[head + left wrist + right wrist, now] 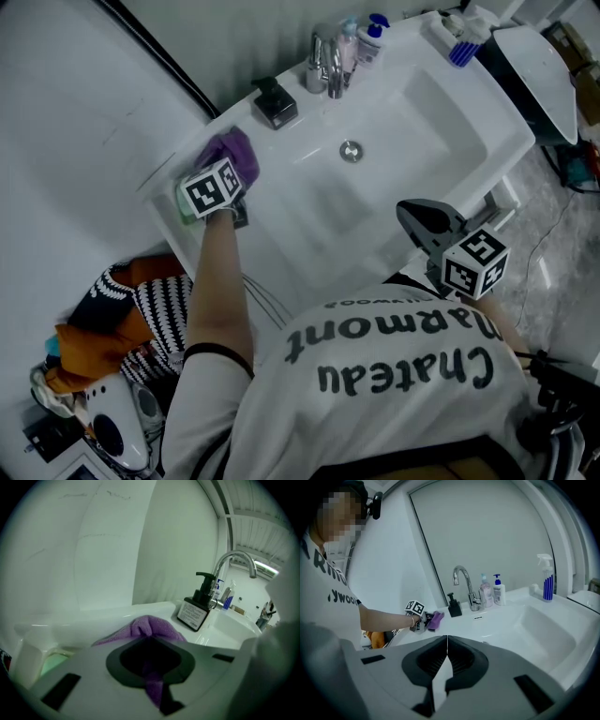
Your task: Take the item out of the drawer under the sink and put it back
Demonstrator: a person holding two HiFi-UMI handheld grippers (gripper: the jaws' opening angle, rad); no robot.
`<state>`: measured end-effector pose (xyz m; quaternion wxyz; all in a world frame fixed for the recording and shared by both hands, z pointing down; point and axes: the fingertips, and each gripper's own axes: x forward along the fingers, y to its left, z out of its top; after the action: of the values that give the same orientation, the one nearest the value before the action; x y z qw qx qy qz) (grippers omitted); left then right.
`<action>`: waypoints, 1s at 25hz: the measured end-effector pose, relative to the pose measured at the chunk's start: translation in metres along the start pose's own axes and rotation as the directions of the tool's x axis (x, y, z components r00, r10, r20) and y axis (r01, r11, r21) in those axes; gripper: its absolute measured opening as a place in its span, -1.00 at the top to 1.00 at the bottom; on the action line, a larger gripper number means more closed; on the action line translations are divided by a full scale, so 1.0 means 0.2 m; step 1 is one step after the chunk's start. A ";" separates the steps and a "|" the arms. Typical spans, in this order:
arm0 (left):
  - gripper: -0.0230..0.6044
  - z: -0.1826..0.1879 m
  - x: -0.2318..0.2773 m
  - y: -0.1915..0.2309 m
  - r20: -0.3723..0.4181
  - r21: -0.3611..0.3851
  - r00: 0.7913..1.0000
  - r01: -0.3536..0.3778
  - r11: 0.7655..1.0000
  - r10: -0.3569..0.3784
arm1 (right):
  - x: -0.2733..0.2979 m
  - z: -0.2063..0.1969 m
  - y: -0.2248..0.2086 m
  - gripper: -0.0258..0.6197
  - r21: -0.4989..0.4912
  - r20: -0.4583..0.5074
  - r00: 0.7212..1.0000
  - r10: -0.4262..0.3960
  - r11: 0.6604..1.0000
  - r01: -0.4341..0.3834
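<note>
A purple cloth point(236, 150) lies bunched on the white counter at the left of the sink point(441, 103). My left gripper point(230, 173) is shut on it. In the left gripper view the cloth point(151, 626) bulges out past the jaws and a strip of it hangs between them. My right gripper point(408, 211) hovers over the front rim of the sink, shut with nothing in it. Its fingertips meet in the right gripper view point(446, 638), which also shows the left gripper point(423, 619) and the cloth point(436, 618) far off. No drawer is in view.
A black soap dispenser point(274, 103) stands just behind the cloth, then the chrome tap point(328, 61) and two bottles point(361, 37). A blue spray bottle point(547, 578) stands at the counter's far end, beside a toilet point(539, 66). Clothes point(112, 319) are piled at the lower left.
</note>
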<state>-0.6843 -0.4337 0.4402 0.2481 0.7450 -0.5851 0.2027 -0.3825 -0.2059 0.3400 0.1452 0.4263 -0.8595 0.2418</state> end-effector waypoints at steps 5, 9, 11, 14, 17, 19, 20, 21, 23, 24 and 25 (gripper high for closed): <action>0.85 0.00 0.02 -0.01 -0.006 -0.003 1.000 0.015 1.000 -0.015 | 0.01 0.00 0.01 0.88 -0.002 -0.004 1.000 0.005 1.000 -0.005; 0.85 0.00 0.02 -0.02 -0.004 0.015 1.000 0.031 0.999 -0.031 | 0.02 0.00 0.03 0.88 -0.003 -0.010 1.000 0.008 1.000 -0.009; 0.85 0.00 0.02 -0.03 -0.002 0.014 0.999 0.045 0.999 -0.045 | 0.02 0.00 0.05 0.88 -0.004 -0.012 1.000 0.009 1.000 -0.009; 0.85 0.00 0.01 -0.03 -0.001 0.005 0.998 0.060 0.998 -0.060 | 0.02 0.00 0.07 0.88 -0.009 -0.010 1.000 0.011 1.000 -0.011; 0.82 0.00 0.02 -0.04 -0.008 0.001 0.998 0.065 0.998 -0.065 | 0.03 0.00 0.08 0.88 -0.013 -0.011 1.000 0.014 1.000 -0.014; 0.80 0.00 -0.01 -0.04 -0.012 0.005 0.998 0.065 0.998 -0.065 | 0.01 0.00 0.10 0.88 -0.010 -0.008 1.000 0.010 1.000 -0.010; 0.78 0.00 -0.02 -0.04 -0.012 0.009 0.998 0.064 0.998 -0.064 | 0.01 0.00 0.11 0.88 -0.009 -0.005 1.000 0.006 1.000 -0.006; 0.76 0.01 -0.03 -0.04 -0.010 0.014 0.998 0.063 0.998 -0.062 | 0.00 0.00 0.12 0.88 -0.008 -0.002 1.000 0.003 1.000 -0.003; 0.74 0.01 -0.04 -0.04 -0.005 0.025 0.998 0.057 0.998 -0.057 | 0.00 0.00 0.13 0.88 -0.009 0.003 1.000 0.003 1.000 -0.003; 0.73 0.02 -0.04 -0.04 -0.004 0.029 0.998 0.055 0.998 -0.055 | 0.00 -0.01 0.13 0.88 -0.011 0.005 1.000 0.004 1.000 -0.004; 0.72 0.02 -0.04 -0.04 -0.004 0.030 0.999 0.054 0.998 -0.054 | 0.00 -0.01 0.14 0.88 -0.012 0.007 1.000 0.006 1.000 -0.006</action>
<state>-0.6793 -0.4283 0.4306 0.2435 0.7637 -0.5612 0.2060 -0.4047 -0.1906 0.3330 0.1439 0.4238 -0.8626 0.2357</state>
